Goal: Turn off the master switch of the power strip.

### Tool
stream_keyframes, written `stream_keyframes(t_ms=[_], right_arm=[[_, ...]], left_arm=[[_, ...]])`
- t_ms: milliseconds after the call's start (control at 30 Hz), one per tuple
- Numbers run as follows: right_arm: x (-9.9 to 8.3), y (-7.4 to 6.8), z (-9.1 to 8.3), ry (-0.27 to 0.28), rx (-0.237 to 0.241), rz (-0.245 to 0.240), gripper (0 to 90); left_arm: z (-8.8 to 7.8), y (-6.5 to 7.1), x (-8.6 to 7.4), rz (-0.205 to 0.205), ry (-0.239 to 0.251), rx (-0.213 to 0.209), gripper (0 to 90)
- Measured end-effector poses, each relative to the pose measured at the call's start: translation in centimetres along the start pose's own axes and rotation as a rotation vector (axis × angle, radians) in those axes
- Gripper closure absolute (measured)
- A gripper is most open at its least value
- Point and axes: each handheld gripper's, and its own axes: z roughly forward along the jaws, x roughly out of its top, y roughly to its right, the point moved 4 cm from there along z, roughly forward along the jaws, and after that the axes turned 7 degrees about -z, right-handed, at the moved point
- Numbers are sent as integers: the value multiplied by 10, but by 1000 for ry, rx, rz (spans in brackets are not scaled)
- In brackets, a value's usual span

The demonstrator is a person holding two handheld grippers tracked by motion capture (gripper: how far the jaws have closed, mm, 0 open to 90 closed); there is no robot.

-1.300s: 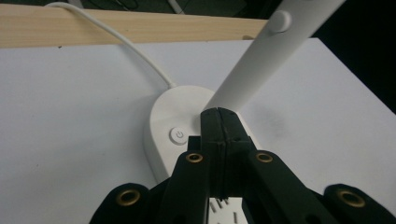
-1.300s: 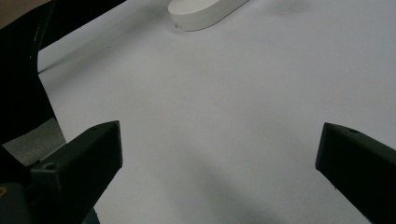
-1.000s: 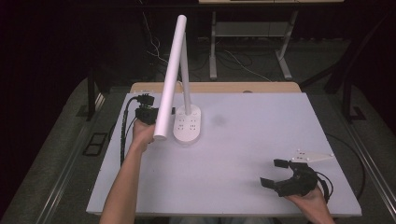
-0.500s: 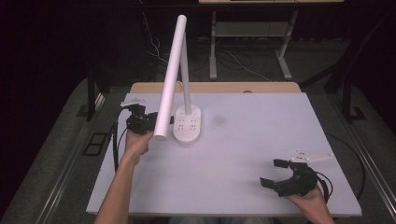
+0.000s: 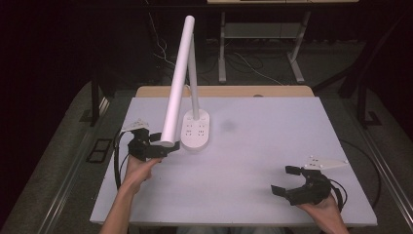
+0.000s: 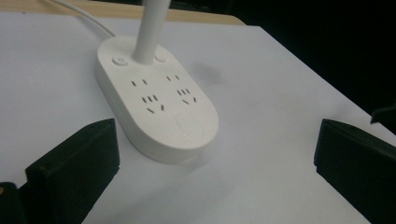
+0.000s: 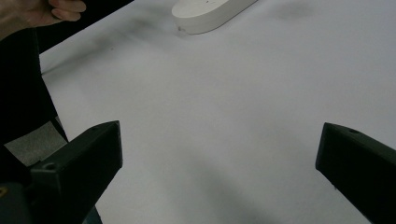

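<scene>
A white desk lamp stands at the table's back left. Its oval base carries sockets and two round buttons, and its long tube head slants down to the left. My left gripper sits just left of the base, under the tube's low end. It points at the base, its jaws have just been opening and stand wide, and nothing is between them. My right gripper rests near the front right edge, open over bare table. The lamp base lies far ahead of it.
The white tabletop has a wooden strip along its back edge. The lamp's white cord runs off toward the back. A black cable loops off the left edge by my left hand. Metal legs stand on the floor beyond.
My left gripper has drawn back from beside the lamp base toward the near edge, and its jaws have spread apart. The right gripper has stayed where it was.
</scene>
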Motion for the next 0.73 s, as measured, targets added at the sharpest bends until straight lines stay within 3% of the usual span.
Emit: stream_keyframes(t_ms=[400,733], right_arm=[[0,0,0,1,-2,3,0],[0,1,-1,7,-2,9,0]], left_arm=[[-11,19,-46,40,-21,-25,0],[-18,37,-63,80,-47,-41,0]])
